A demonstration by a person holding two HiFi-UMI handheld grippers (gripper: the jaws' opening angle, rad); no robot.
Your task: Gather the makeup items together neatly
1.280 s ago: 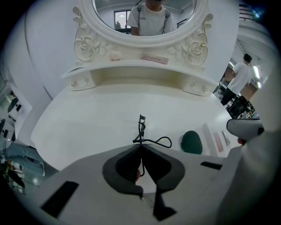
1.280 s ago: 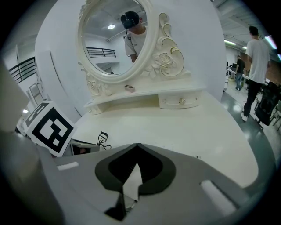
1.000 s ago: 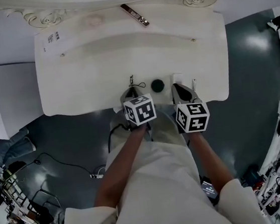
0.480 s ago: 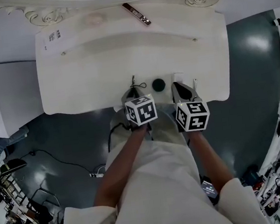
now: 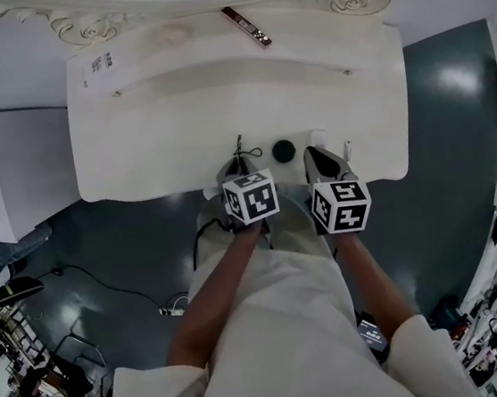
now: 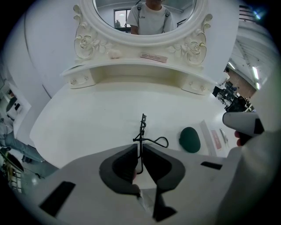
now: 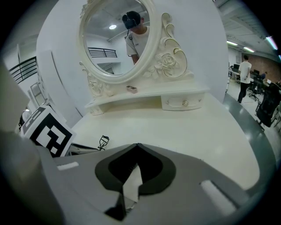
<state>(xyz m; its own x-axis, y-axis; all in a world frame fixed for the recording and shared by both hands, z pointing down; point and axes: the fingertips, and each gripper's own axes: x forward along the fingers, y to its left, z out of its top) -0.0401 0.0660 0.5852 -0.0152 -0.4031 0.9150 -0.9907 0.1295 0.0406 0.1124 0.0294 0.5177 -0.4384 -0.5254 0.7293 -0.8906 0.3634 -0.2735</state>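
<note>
The left gripper (image 6: 139, 148) has its jaws pinched on the thin black wire eyelash curler (image 6: 142, 132), just left of the dark green oval puff (image 6: 189, 139) on the white dressing table (image 5: 177, 130). The right gripper (image 7: 137, 148) is closed on nothing. It is to the right of the puff, near the flat white packet (image 6: 213, 137).

The pads catch only a slim handle wire, so the curler may swivel or slip free when carried. Its loose loop points toward the puff and could hook it and drag it. Everything beside the puff sits close to the table's front edge, so a careless nudge could tip something off.
</note>
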